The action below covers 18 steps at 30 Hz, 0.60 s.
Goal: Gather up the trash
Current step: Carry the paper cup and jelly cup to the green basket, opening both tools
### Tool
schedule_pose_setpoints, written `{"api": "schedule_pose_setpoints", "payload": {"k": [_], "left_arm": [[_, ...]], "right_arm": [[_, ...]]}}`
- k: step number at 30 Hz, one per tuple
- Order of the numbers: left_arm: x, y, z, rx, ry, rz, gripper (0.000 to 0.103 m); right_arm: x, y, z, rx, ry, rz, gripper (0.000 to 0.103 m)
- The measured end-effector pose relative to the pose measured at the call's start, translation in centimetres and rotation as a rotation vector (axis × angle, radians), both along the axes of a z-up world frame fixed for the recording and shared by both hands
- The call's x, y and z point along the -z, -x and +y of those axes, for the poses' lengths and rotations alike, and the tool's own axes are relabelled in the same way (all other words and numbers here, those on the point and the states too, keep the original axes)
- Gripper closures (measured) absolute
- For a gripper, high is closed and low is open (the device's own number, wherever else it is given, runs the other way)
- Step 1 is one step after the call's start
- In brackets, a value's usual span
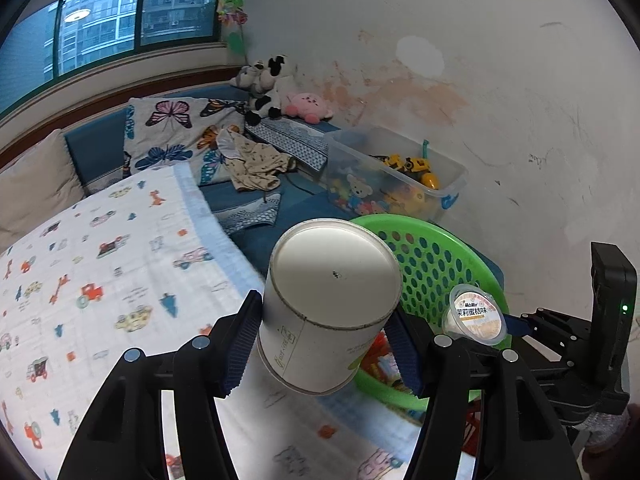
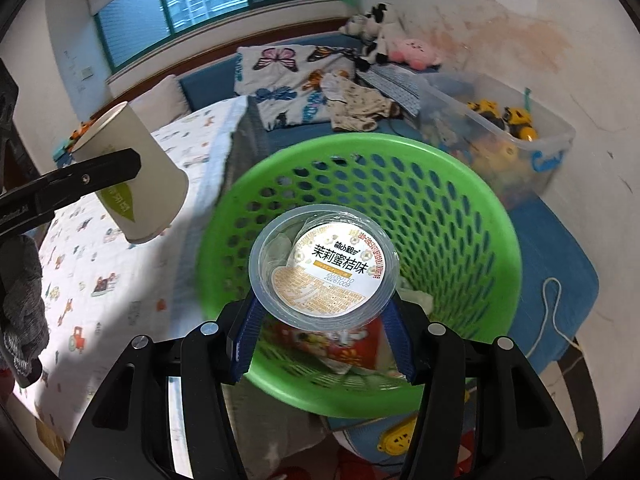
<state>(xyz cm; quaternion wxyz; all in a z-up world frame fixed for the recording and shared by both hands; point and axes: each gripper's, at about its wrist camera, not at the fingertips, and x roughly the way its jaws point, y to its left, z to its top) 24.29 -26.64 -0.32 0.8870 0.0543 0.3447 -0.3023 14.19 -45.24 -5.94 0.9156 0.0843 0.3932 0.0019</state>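
Left hand-held gripper [image 1: 324, 340] clamped on paper cup [image 1: 328, 304], green basket [image 1: 436, 264] behind at 2 o'clock. Right hand-held gripper [image 2: 322, 320] clamped on jelly cup [image 2: 324, 270] over basket, hiding its contents. Toy bin [image 2: 516, 136] at 1 o'clock, bed [image 1: 100, 280] blurred.

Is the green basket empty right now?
No, the green basket already holds a red printed wrapper and some crumpled pale trash at its bottom.

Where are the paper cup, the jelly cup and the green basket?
paper cup [image 1: 332, 276]: left wrist view, on its white base.
jelly cup [image 2: 332, 268]: right wrist view, on its printed lid.
green basket [image 2: 460, 216]: right wrist view, on its perforated wall.
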Motion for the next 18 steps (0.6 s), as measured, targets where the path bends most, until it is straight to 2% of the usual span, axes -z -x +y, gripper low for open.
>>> {"api": "schedule_pose_setpoints", "payload": {"k": [8,18], "left_arm": [[0.6,-0.4,-2.6,0.024,-0.024,0.01,0.044],[1.2,-0.7,-5.0,0.051,-0.035,0.029,0.043]], "right_arm": [[0.5,0.4,-2.0,0.04,-0.007,0.01,0.042],[-0.3,2.0,-3.5,0.074,-0.015,-0.018,0.037]]}}
